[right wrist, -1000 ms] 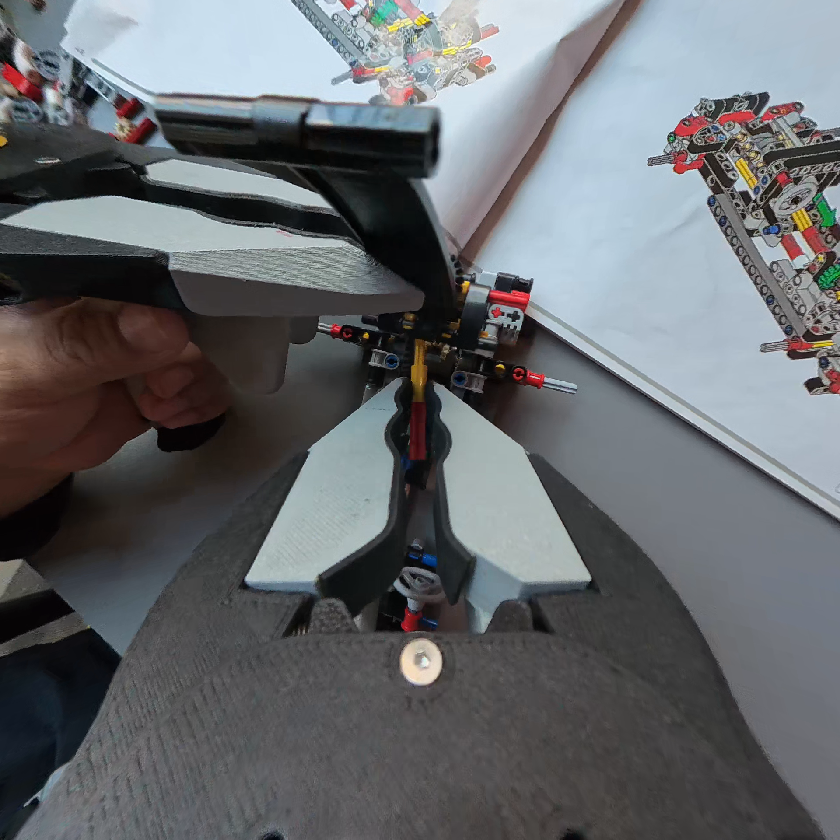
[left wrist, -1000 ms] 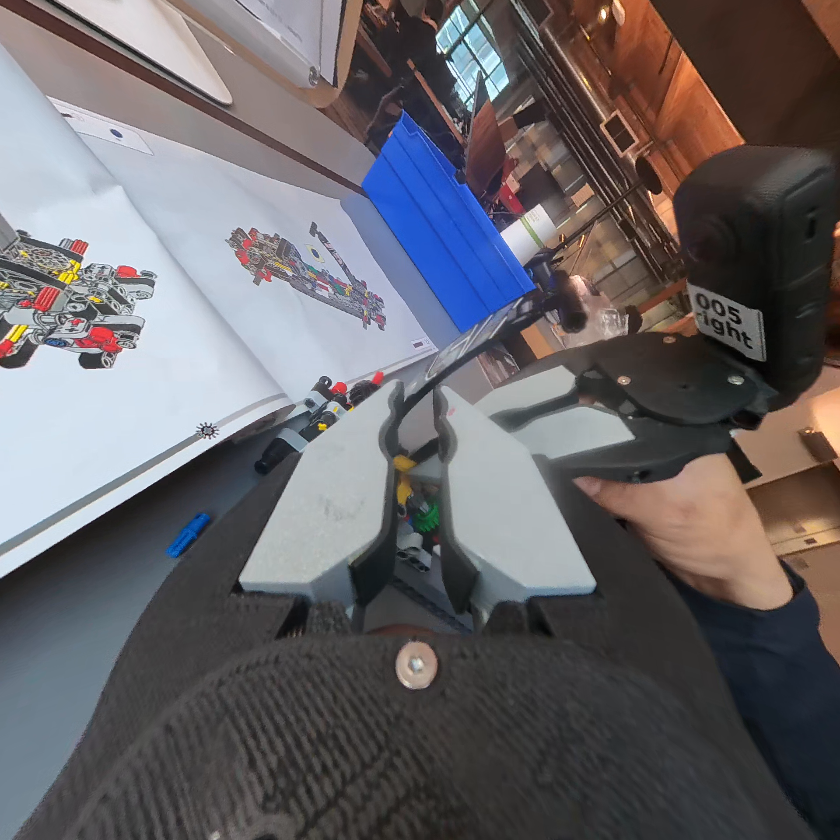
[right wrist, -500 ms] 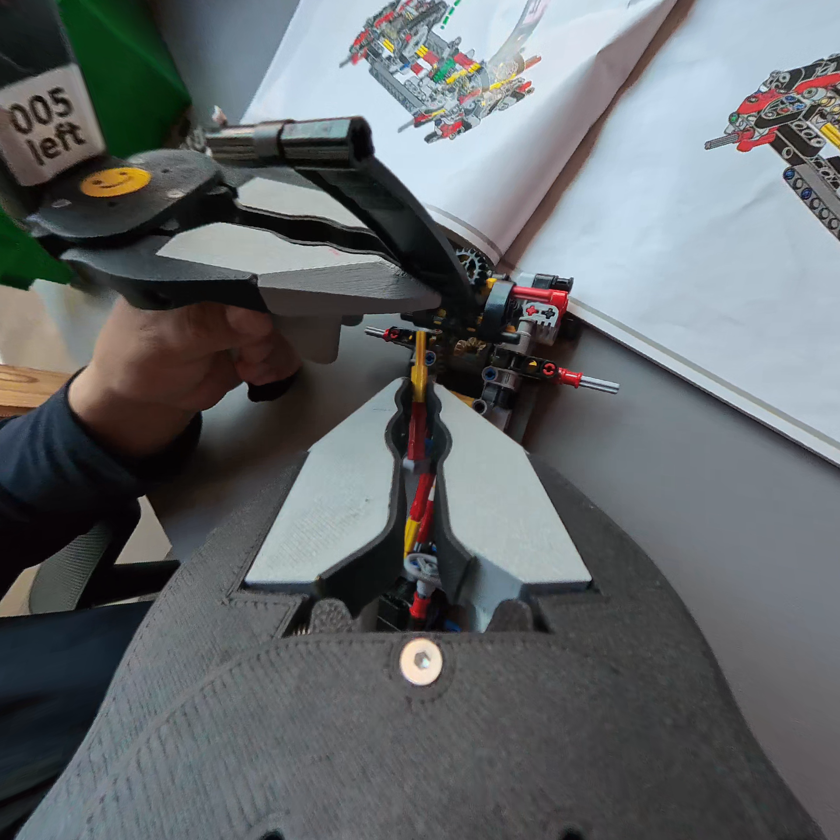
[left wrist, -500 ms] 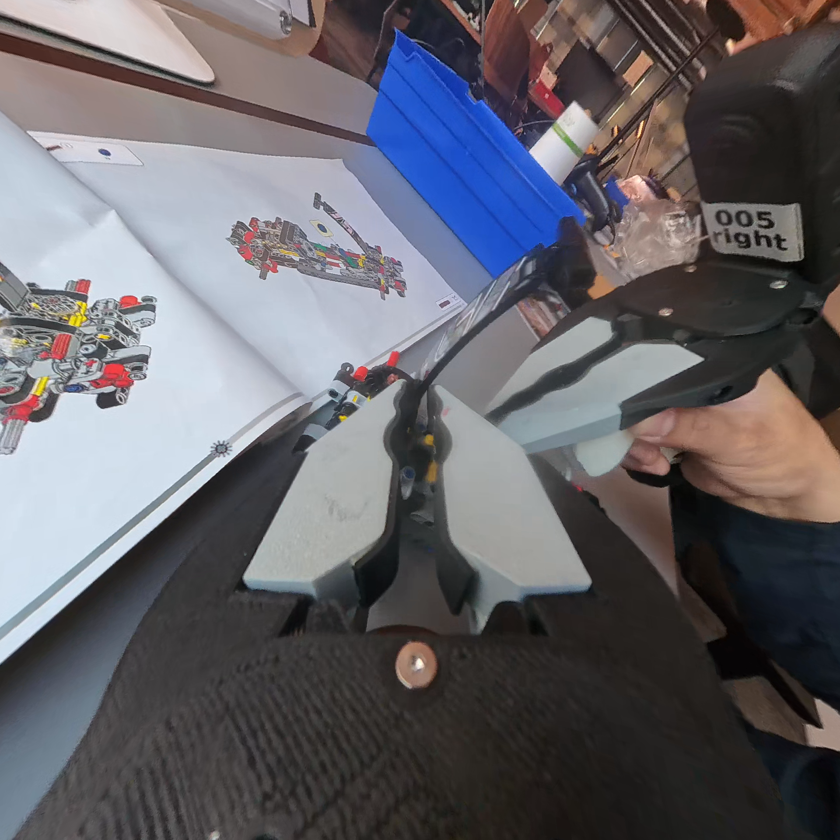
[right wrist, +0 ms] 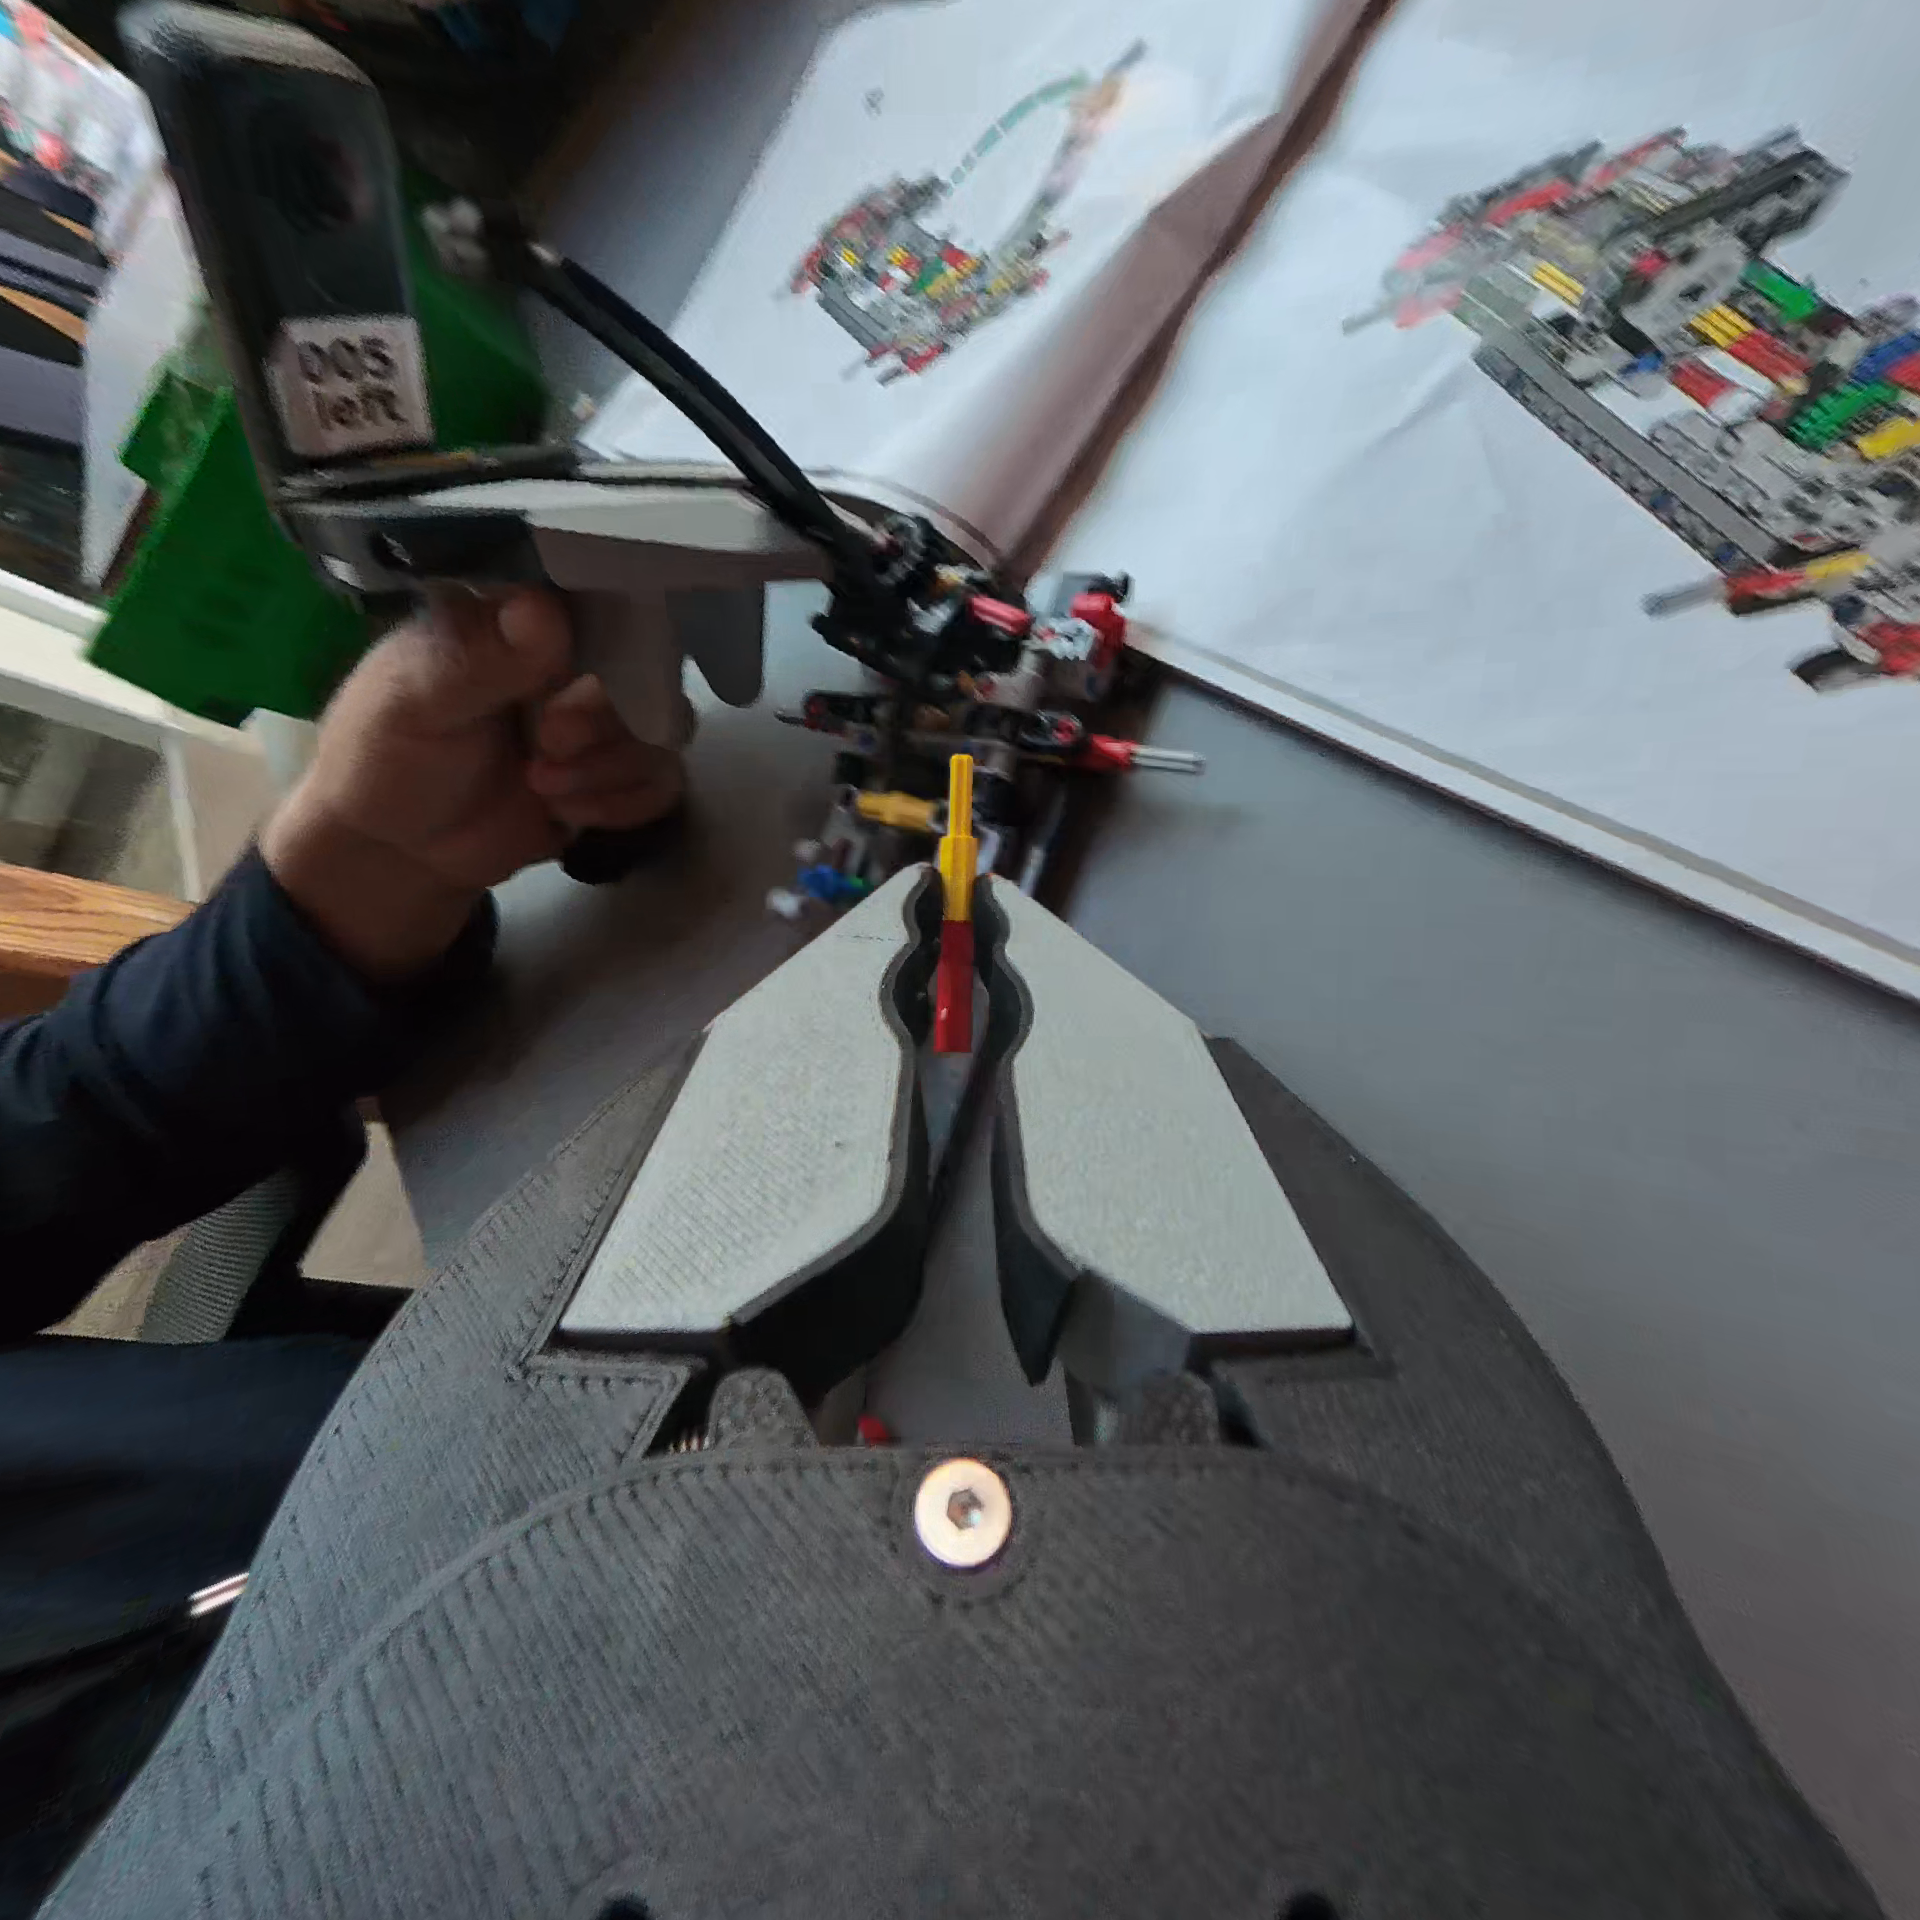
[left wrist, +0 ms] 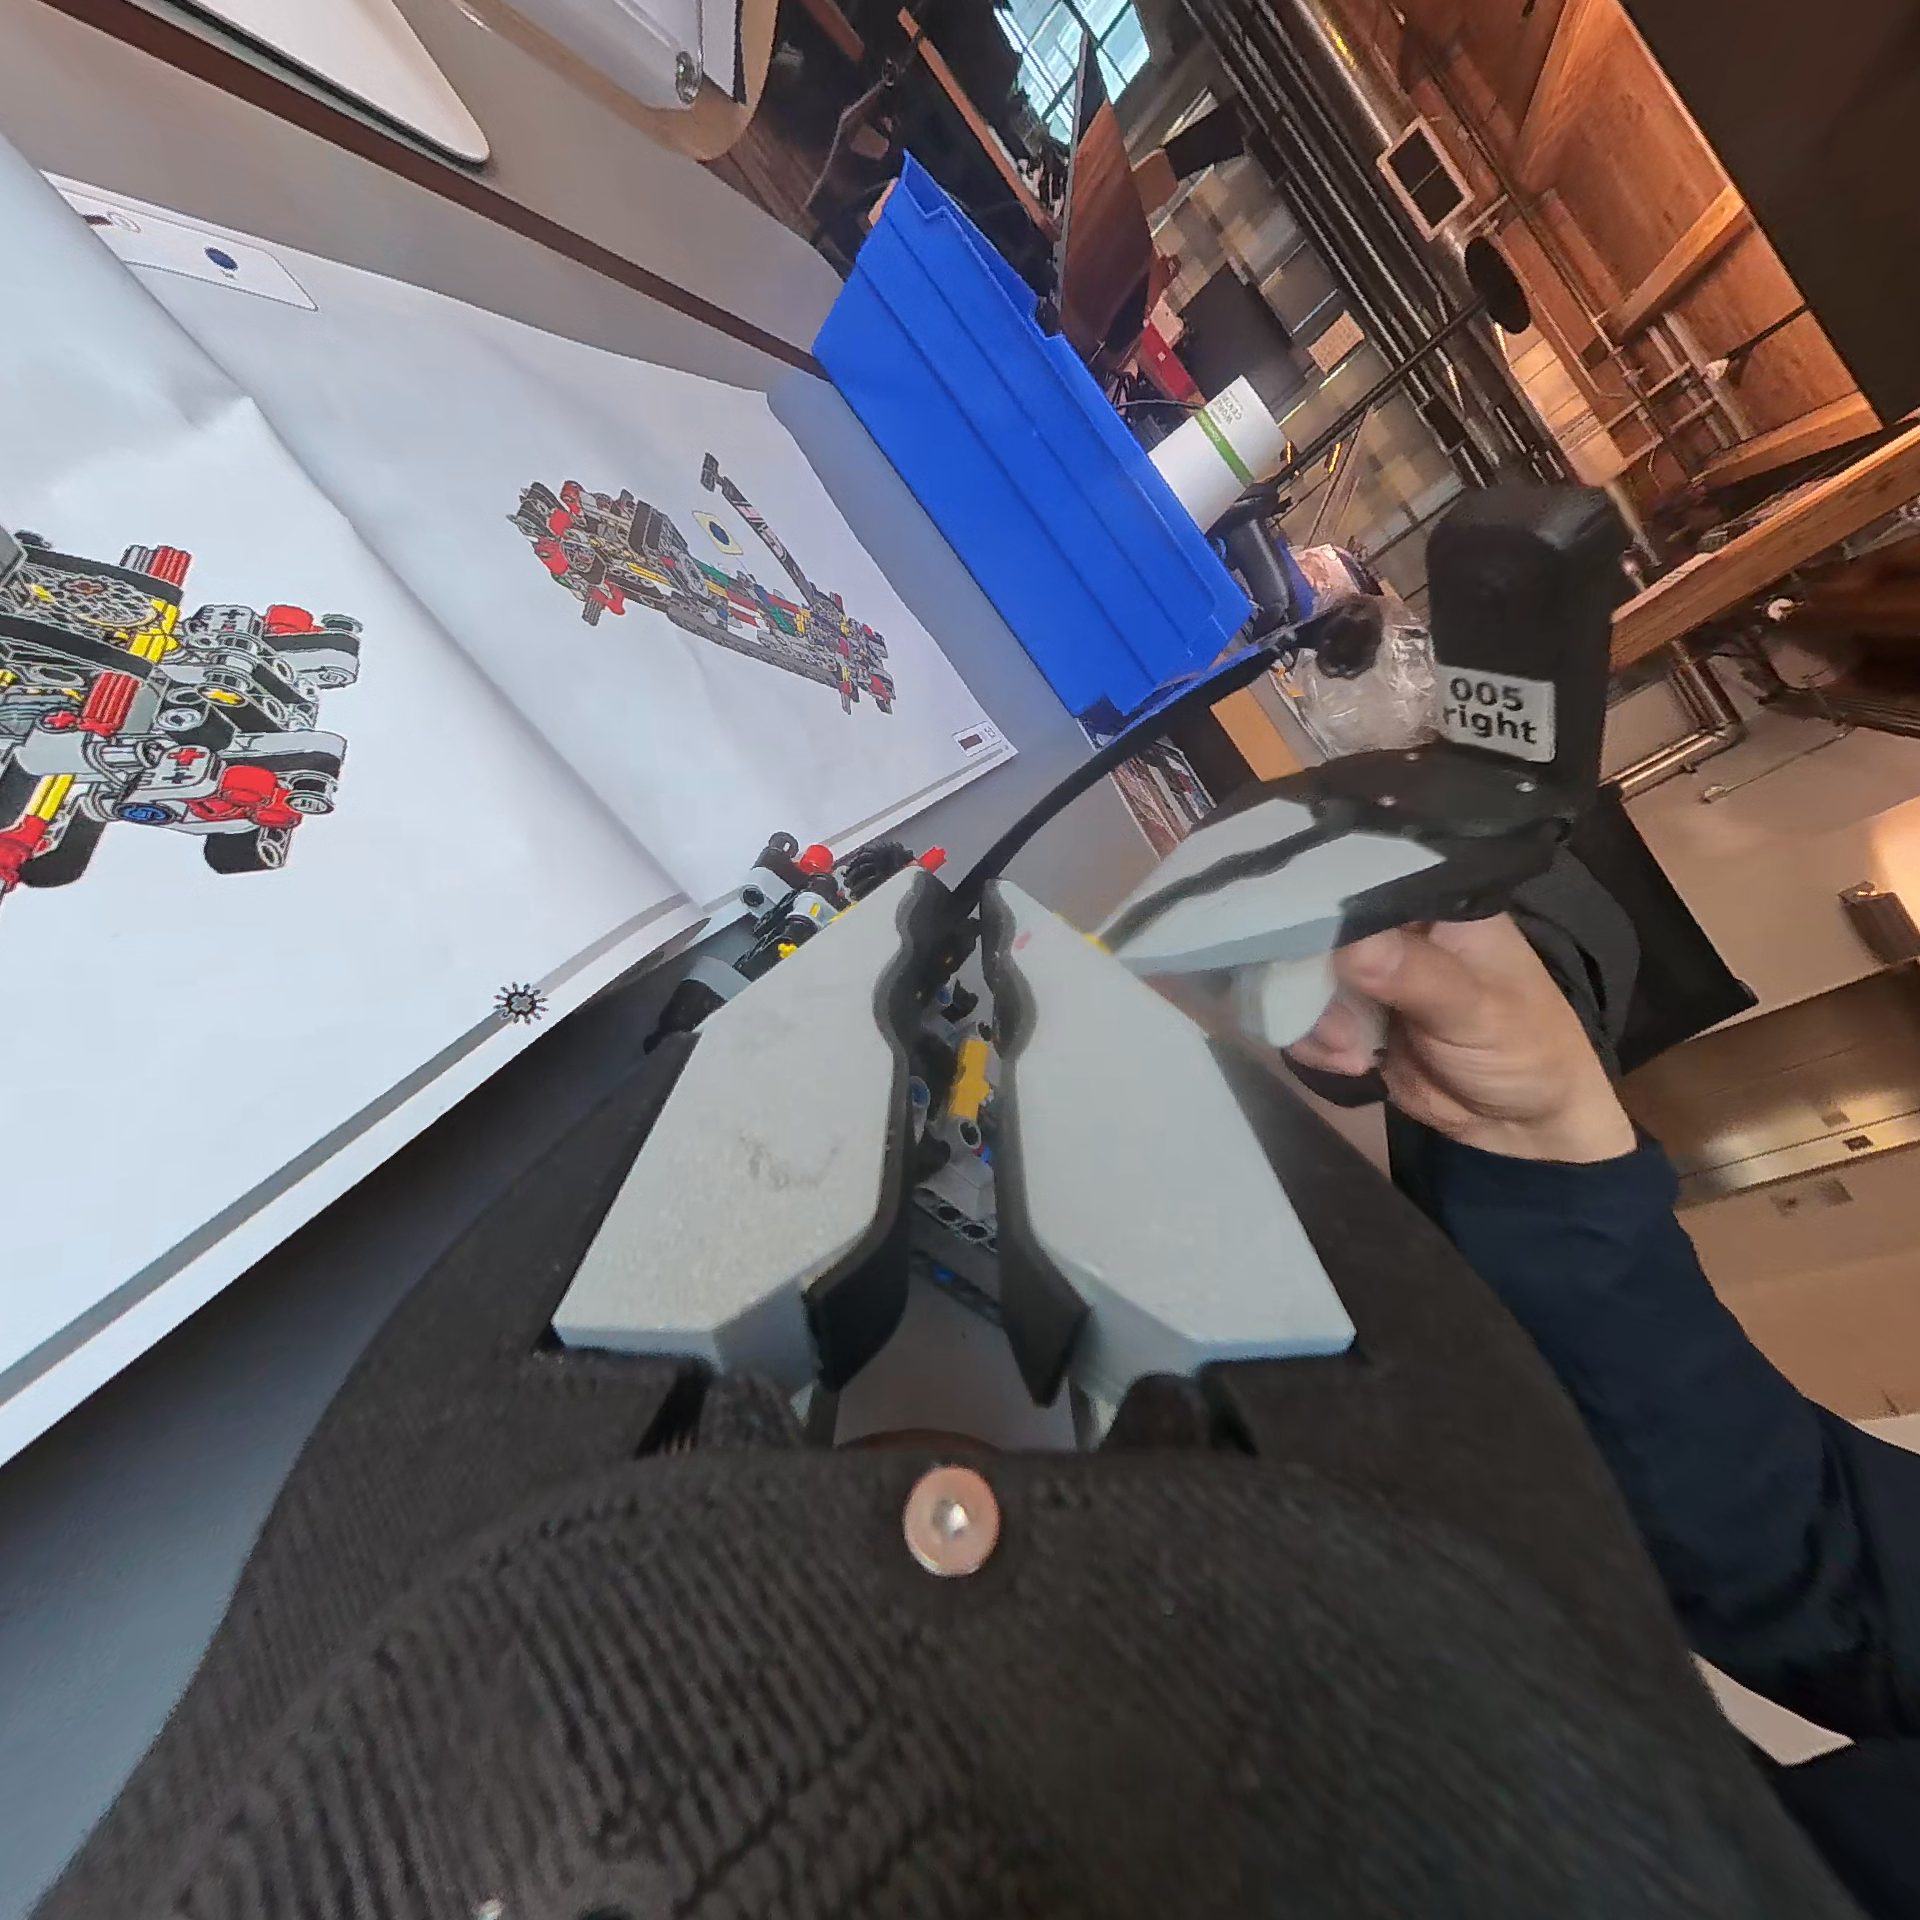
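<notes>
A small brick model (right wrist: pixel 987 665) lies on the grey table by the edge of an open instruction booklet. My left gripper (left wrist: pixel 951 904) is shut on a black part at the model's top, and a black flexible hose (left wrist: pixel 1091 769) curves out past its fingertips. This gripper also shows in the right wrist view (right wrist: pixel 862 556), touching the model. My right gripper (right wrist: pixel 958 883) is shut on a red-and-yellow pin (right wrist: pixel 954 935). The pin's yellow end sticks out past the tips towards the model. In the left wrist view the right gripper (left wrist: pixel 1117 940) sits just right of my left fingers.
The open instruction booklet (left wrist: pixel 416 623) covers the table to the left of the model. A blue bin (left wrist: pixel 1018 447) stands at the far table edge and a green bin (right wrist: pixel 229 582) behind the left gripper. A person's hands (left wrist: pixel 1455 1039) hold both grippers. The right wrist view is blurred. The grippers' ends are close to 8 cm from one another.
The right gripper keeps the red-and-yellow pin and has drawn back a little from the model, swinging its view. The left gripper stays on the model's black part.
</notes>
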`<control>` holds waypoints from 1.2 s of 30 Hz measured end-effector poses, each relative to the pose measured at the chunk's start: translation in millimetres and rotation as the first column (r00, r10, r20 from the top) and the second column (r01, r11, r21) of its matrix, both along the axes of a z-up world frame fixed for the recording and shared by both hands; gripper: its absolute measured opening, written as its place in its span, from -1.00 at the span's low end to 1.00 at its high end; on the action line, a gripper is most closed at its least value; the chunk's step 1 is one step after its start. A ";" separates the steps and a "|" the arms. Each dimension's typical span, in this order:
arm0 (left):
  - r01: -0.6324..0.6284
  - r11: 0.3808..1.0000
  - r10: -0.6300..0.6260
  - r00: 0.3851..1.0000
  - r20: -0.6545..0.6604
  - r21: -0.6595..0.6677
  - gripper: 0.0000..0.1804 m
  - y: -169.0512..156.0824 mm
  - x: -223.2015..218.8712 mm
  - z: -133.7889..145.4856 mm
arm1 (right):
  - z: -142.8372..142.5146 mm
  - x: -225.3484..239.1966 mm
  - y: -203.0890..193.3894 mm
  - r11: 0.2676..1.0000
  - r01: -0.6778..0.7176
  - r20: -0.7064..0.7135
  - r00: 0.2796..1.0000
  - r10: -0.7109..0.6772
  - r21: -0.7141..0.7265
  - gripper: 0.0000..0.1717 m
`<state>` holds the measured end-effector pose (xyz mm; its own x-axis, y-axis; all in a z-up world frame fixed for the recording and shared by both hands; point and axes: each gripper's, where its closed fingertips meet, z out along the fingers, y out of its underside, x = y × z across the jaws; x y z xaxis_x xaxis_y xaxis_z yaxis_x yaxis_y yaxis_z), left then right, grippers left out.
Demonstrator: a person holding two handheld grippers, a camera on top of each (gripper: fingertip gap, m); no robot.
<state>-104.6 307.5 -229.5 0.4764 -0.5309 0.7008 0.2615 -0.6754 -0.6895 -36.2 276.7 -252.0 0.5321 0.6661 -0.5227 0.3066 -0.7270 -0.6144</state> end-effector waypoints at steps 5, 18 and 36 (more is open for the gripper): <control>0.004 0.998 0.002 0.996 0.094 -0.070 -0.92 -0.1 5.5 1.6 | -40.6 27.8 -8.1 0.999 -0.035 0.245 0.969 0.023 0.042 -0.96; 0.014 0.996 -0.003 0.992 0.127 -0.087 -0.92 1.7 5.1 2.0 | -25.6 20.7 12.2 0.915 -0.329 0.412 0.886 0.213 0.234 -0.68; 0.021 1.000 -0.021 0.999 0.033 0.001 -0.92 4.9 -6.8 10.1 | 12.9 -78.3 34.9 0.741 -0.510 0.014 0.828 0.561 0.437 -0.79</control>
<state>-111.4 312.3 -219.4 0.4416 -0.5407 0.7160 0.2703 -0.6807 -0.6808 -114.6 311.6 -239.1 -0.0215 0.9849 -0.1718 0.4805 -0.1405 -0.8657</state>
